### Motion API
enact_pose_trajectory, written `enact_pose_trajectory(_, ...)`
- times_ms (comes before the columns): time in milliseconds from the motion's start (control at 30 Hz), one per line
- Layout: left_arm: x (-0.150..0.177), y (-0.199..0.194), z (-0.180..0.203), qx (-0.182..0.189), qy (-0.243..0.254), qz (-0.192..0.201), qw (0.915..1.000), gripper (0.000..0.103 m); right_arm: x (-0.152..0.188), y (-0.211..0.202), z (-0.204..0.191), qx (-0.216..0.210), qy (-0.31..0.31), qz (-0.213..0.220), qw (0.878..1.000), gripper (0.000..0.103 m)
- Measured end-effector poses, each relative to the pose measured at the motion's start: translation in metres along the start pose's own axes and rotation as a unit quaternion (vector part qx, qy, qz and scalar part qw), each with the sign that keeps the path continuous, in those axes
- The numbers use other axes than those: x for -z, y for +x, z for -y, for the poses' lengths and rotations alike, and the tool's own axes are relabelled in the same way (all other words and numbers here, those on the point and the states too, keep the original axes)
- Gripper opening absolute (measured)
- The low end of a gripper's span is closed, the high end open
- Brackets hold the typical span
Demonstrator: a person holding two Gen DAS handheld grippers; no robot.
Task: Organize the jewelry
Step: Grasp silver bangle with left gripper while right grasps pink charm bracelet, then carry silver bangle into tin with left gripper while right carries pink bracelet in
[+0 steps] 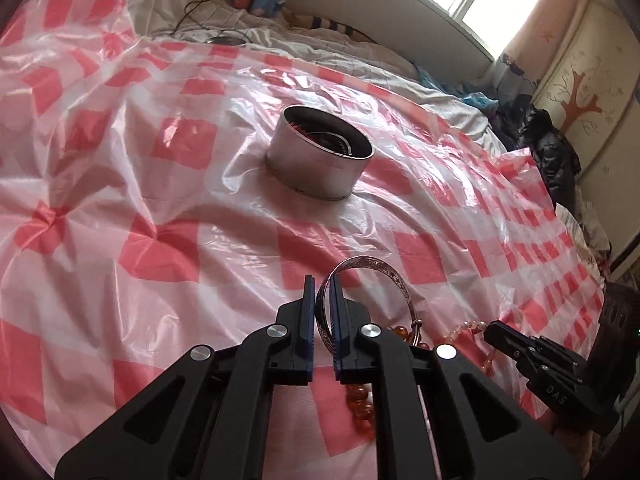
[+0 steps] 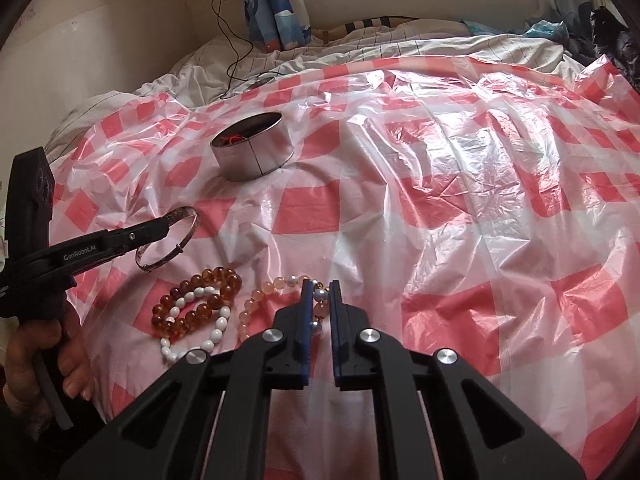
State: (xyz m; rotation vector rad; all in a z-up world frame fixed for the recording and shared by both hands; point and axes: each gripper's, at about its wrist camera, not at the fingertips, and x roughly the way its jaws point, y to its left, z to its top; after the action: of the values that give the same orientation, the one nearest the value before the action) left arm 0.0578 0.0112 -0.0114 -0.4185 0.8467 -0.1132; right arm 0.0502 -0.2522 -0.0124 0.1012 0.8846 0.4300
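Observation:
My left gripper (image 1: pixel 321 286) is shut on a silver bangle (image 1: pixel 362 261), held just above the sheet; it also shows in the right wrist view (image 2: pixel 182 226). A round metal tin (image 1: pixel 320 152) stands open ahead, with some jewelry inside; it also shows in the right wrist view (image 2: pixel 252 150). My right gripper (image 2: pixel 321 289) is shut on a pink bead bracelet (image 2: pixel 262 298) that lies on the sheet. An amber bead bracelet (image 2: pixel 200 300) and a white bead bracelet (image 2: pixel 192 320) lie to its left.
A red-and-white checked plastic sheet (image 2: pixel 440 200) covers the bed. Rumpled white bedding (image 2: pixel 360 46), a black cable (image 2: pixel 236 60) and a curtain (image 2: pixel 276 4) lie at the back. Dark clothes (image 1: pixel 548 148) are piled at the right edge.

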Motion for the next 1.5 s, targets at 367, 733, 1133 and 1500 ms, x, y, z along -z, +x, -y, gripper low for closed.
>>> enact_pose_trajectory(367,0.004,0.011,-0.008,0.004,-0.02,-0.02,0.9996,0.007,0.01,0.016,-0.018,0.028,-0.043,-0.021,0.998,0.018)
enact_pose_trajectory(733,0.003,0.011,-0.009,0.005,-0.02,-0.019,0.9996,0.007,-0.002,-0.016,-0.02,0.009,-0.036,0.044,0.998,0.008)
enact_pose_trajectory(1133,0.005,0.005,-0.002,0.001,-0.007,-0.006,1.0,0.007,-0.011,-0.019,-0.019,-0.05,0.007,0.05,0.997,0.008)
enact_pose_trajectory(1500,0.003,-0.008,0.011,-0.021,0.033,0.022,0.999,0.007,-0.02,-0.022,-0.027,-0.074,0.017,0.06,0.995,0.008)
